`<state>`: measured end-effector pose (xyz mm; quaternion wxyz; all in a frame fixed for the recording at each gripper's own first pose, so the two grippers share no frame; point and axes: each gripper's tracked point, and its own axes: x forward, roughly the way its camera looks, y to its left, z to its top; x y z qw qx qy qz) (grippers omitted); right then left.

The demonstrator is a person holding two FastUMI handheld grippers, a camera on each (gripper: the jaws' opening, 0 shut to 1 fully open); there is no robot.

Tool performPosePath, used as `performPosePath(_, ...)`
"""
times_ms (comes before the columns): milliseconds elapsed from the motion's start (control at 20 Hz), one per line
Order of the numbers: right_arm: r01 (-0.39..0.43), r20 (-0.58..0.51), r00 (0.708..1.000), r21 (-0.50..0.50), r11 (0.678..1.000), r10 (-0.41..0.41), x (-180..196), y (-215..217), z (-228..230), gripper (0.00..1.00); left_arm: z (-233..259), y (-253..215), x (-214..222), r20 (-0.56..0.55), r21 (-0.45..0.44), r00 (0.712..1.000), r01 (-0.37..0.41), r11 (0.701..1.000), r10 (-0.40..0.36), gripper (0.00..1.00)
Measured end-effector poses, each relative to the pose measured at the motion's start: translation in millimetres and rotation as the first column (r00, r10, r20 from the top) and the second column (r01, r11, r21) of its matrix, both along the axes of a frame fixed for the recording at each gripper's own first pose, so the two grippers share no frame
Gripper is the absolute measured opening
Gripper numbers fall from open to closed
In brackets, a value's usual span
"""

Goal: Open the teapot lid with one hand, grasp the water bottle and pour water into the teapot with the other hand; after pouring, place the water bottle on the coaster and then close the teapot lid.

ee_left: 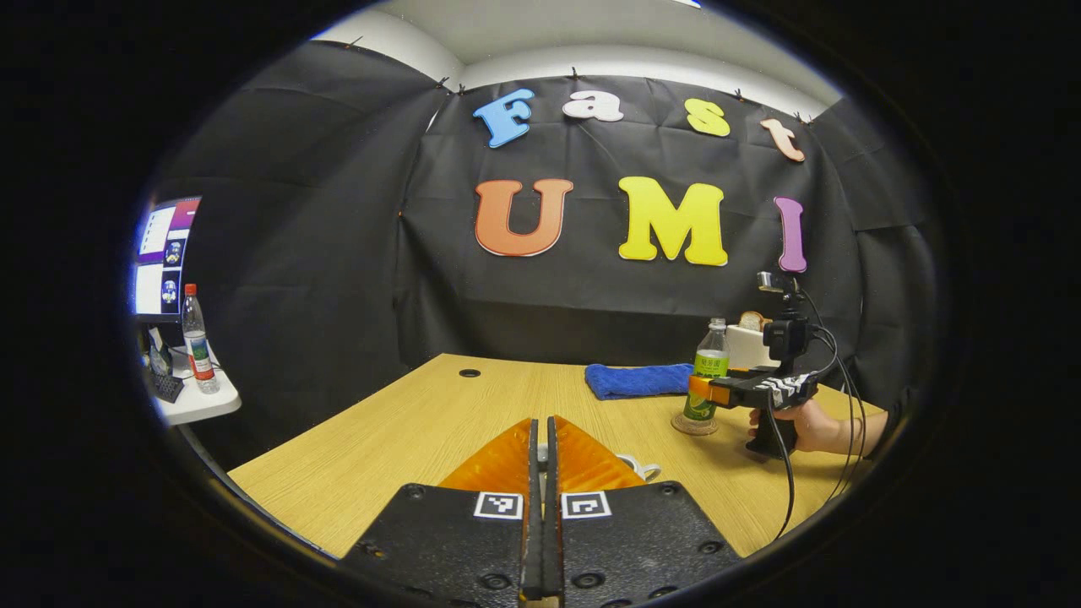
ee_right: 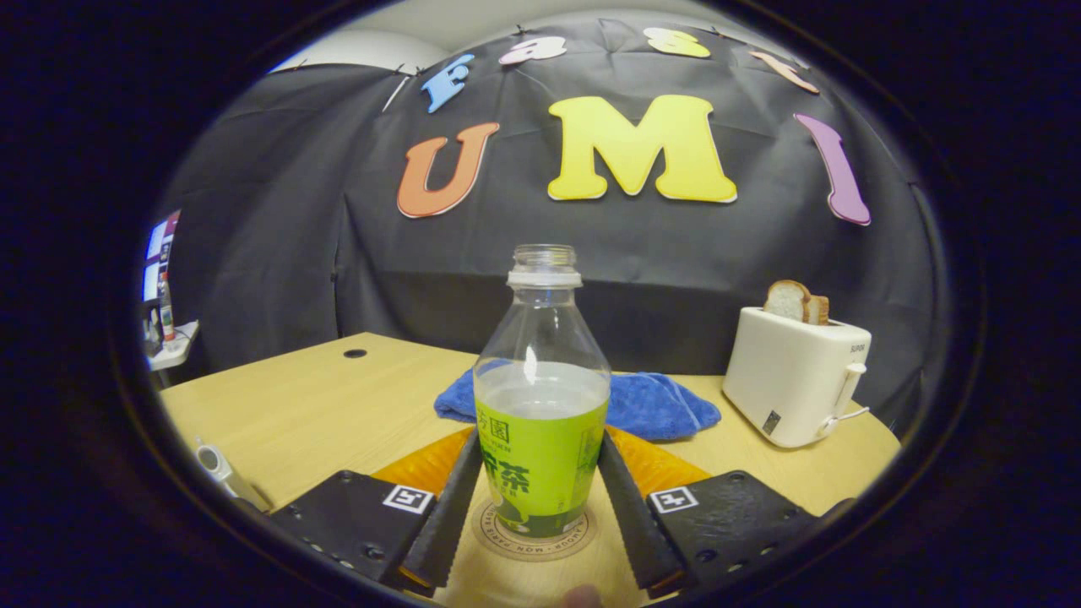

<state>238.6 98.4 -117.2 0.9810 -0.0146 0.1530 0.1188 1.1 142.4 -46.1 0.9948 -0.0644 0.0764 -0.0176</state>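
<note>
While the water bottle (ee_right: 541,397) is standing on the coaster (ee_right: 534,530) between the right gripper's (ee_right: 540,515) spread jaws, the left gripper (ee_left: 542,473) is hovering with jaws pressed together, suggesting pouring is done and closing the barely visible teapot (ee_left: 638,466) is remaining.

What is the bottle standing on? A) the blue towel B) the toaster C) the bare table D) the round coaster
D: in the right gripper view the bottle stands upright on the coaster, between the right gripper's fingers; the towel and toaster sit farther back.
</note>
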Motion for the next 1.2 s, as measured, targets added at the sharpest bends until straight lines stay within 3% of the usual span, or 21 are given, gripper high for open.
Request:
performPosePath(100, 0.01, 0.023, 1.0, 0.024, 1.0, -0.01, -3.5, 1.5, 10.1, 0.97, 1.3, 0.4, -0.4, 0.001, 0.007, 1.0, -0.007, 1.0, 0.007, 0.03)
performPosePath(300, 0.012, 0.084, 0.996, 0.046, 0.999, -0.016, -27.5, -11.3, 41.5, 0.97, 3.8, -8.0, 0.5, 0.006, 0.016, 1.0, 0.006, 1.0, -0.006, 0.03)
performPosePath(800, 0.092, 0.28, 0.955, 0.021, 0.996, -0.094, -171.7, -89.6, 107.3, 0.97, 13.8, -68.7, 10.0, 0.025, 0.049, 0.997, 0.079, 0.996, -0.08, 0.03)
performPosePath(1050, 0.159, 0.344, 0.926, 0.015, 0.987, -0.154, -215.4, -124.7, 104.0, 0.96, 12.6, -80.7, 17.0, 0.025, 0.079, 0.996, 0.079, 0.994, -0.081, 0.03)
performPosePath(1200, 0.185, 0.293, 0.937, 0.053, 0.981, -0.193, -227.7, -144.6, 83.0, 0.96, 5.4, -81.4, 28.4, 0.033, 0.078, 0.997, 0.061, 0.995, -0.064, 0.03)
